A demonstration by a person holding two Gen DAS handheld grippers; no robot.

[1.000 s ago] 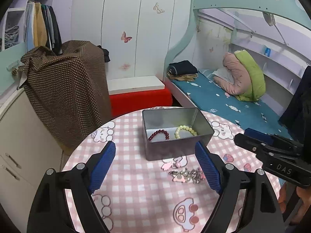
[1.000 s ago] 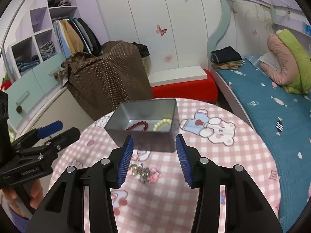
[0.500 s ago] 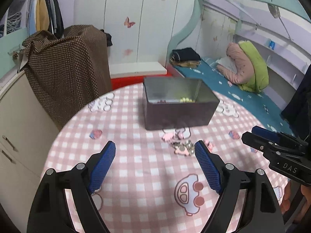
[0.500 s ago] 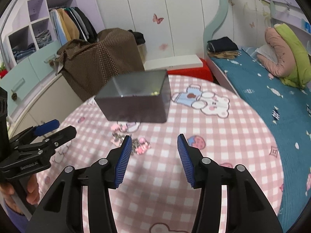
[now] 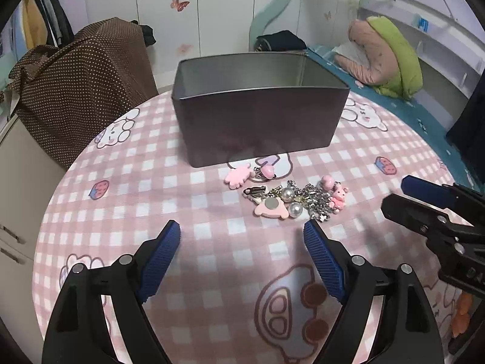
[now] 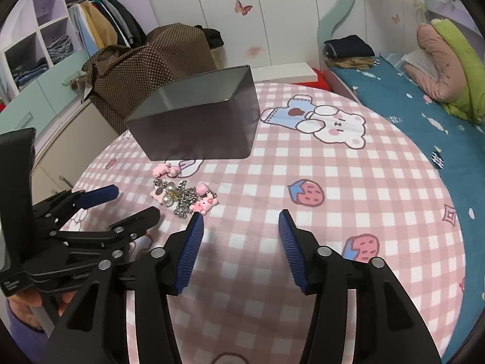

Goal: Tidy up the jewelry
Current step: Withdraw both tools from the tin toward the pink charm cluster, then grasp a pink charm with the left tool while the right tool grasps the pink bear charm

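Both the left tongs (image 5: 242,242) and right tongs (image 6: 241,224) hang wide and empty over the surface (image 5: 188,212), and the tangled jewelry (image 5: 288,195), lying at 6 o'clock of the tin (image 5: 257,127), may snag and partly spill if only one charm gets pinched.

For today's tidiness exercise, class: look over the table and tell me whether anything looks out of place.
Yes. A tangled heap of jewelry, made up of pink charms, pearls and silver chain, lies loose on the checked tablecloth in front of the metal tin rather than inside it. Both tongs are open and empty.
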